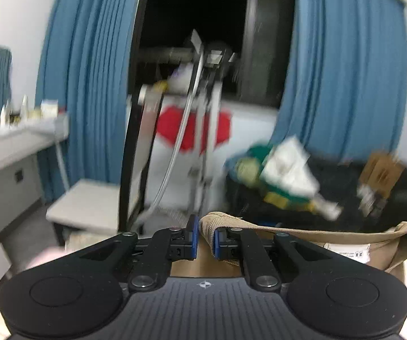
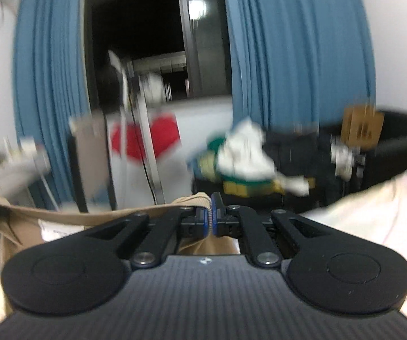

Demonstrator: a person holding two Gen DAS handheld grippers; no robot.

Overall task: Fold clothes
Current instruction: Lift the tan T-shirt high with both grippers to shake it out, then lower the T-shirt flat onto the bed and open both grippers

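A tan garment (image 1: pixel 302 233) hangs stretched in the air between my two grippers, its ribbed waistband taut and a white label showing. My left gripper (image 1: pixel 204 236) holds one end of the waistband; its blue pads stand a little apart with the thick band against the right pad. In the right wrist view my right gripper (image 2: pixel 211 218) is shut tight on the other end of the tan garment (image 2: pixel 90 215). The cloth below the band is mostly hidden behind the gripper bodies. Both views are blurred.
Blue curtains (image 1: pixel 90 85) frame a dark window. A metal stand (image 1: pixel 200 107) and a white and red panel (image 1: pixel 194 130) stand ahead. A pile of green, yellow and white clothes (image 1: pixel 282 175) lies on a black sofa (image 1: pixel 373 192). A grey desk (image 1: pixel 10 147) is at left.
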